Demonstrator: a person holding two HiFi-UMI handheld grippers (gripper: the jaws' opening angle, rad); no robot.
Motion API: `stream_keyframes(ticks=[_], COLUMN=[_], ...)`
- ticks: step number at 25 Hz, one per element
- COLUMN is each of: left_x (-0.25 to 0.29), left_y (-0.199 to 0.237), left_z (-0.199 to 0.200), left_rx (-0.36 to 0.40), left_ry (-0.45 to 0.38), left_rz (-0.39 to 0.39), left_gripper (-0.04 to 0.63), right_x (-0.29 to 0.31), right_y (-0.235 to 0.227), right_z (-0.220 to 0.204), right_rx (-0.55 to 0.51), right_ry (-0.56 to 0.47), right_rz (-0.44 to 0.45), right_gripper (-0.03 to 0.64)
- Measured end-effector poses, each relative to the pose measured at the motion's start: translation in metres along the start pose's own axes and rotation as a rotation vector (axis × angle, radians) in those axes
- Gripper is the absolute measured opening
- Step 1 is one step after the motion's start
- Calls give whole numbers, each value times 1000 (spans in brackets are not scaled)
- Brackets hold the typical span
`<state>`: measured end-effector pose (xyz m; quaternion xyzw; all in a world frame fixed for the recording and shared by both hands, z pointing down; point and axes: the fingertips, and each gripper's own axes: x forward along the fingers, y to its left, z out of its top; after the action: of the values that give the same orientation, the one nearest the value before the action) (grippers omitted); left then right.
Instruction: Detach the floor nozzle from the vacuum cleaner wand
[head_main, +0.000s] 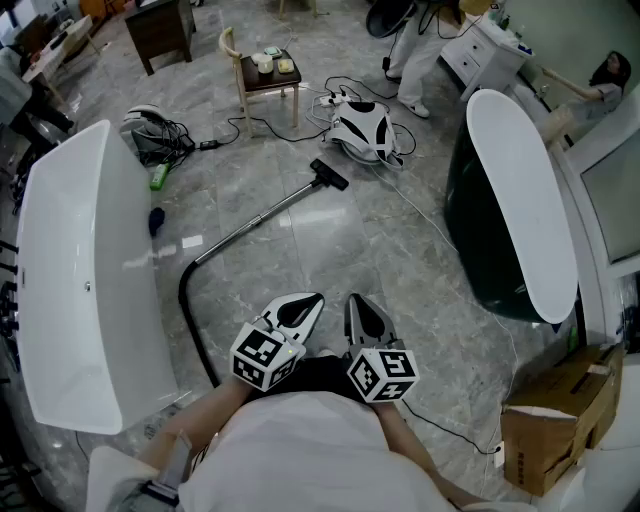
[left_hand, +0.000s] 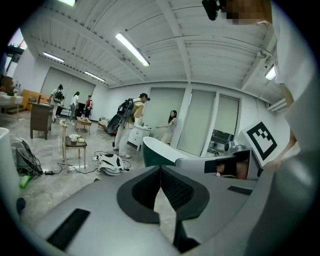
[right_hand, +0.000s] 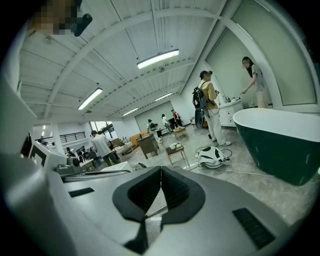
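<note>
A black floor nozzle (head_main: 329, 174) lies on the grey marble floor, joined to a silver wand (head_main: 262, 214) that runs down-left into a black hose (head_main: 189, 305). The white vacuum body (head_main: 362, 130) sits beyond it; it also shows in the left gripper view as the vacuum body (left_hand: 110, 163) and in the right gripper view as the vacuum body (right_hand: 212, 156). My left gripper (head_main: 312, 301) and right gripper (head_main: 356, 302) are held side by side close to my body, well short of the nozzle. Both are shut with nothing between the jaws.
A white bathtub (head_main: 75, 280) stands at the left, a dark green tub (head_main: 505, 240) at the right. A wooden chair (head_main: 262, 75), cables and a bag (head_main: 150, 135) lie beyond the nozzle. A cardboard box (head_main: 555, 420) sits bottom right. Several people stand in the background.
</note>
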<state>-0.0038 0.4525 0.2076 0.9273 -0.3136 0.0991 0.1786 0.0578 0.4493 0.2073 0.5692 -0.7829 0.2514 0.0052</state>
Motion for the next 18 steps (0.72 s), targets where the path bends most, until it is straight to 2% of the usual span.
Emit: stream_keyframes(ticks=[12,18], left_x=[-13,-29], left_y=[19,42], left_z=[-1,-1], left_rx=[-18,-41], left_ry=[-4,-15], left_rz=[-4,-3], left_gripper=[11,11], right_x=[16,30], right_y=[19,30], right_z=[-3,-10], right_rx=[-7,16], right_ry=[1,5], right_rz=[2,-35], right_gripper=[17,17])
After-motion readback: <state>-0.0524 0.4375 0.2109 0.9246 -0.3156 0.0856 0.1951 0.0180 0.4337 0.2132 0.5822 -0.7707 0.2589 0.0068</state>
